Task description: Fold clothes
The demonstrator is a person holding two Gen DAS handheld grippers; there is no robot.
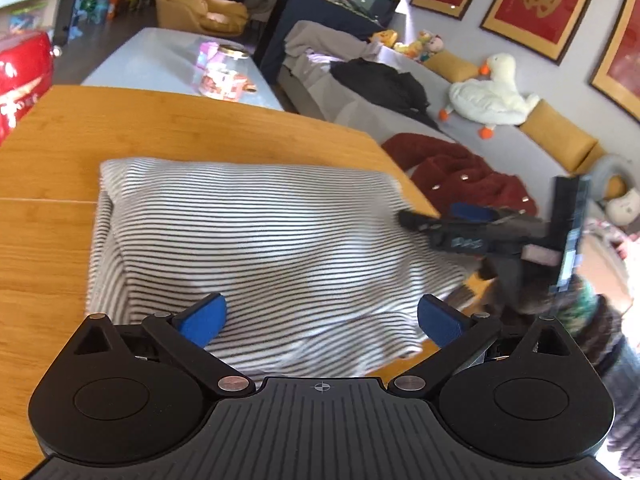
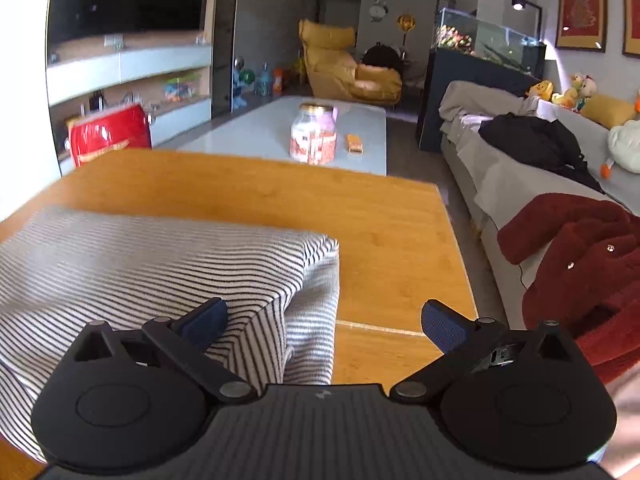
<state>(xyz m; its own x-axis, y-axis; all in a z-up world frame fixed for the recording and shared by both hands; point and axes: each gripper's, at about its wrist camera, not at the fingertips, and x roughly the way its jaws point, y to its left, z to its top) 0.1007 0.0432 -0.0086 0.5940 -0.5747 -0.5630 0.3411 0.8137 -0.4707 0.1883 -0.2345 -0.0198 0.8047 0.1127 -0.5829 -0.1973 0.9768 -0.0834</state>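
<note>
Left gripper: nearest the lens; fingers spread wide, nothing pinched, hovering over the near edge of the cloth.
Right gripper: fingers spread wide as well, empty; left pad just over the folded corner, right pad over bare wood.
Wooden table: largest surface, carrying the garment.
Striped garment: folded into a thick rectangle, lying on the table toward the near edge; right-hand layers stacked unevenly, a lower layer peeking out beside the top one.
Step in hand: probably released after a fold, next fold or tidy-up pending.
Doing it well: pinch all layers at the near corners together, lift both sides evenly, lay edge to edge, then smooth; avoid grabbing only the top layer.
Sofa: holding a red fleece jacket and a dark garment, likely awaiting folding.
Jar: on the pale low table, lid on, contents pink and white, not identifiable.
</note>
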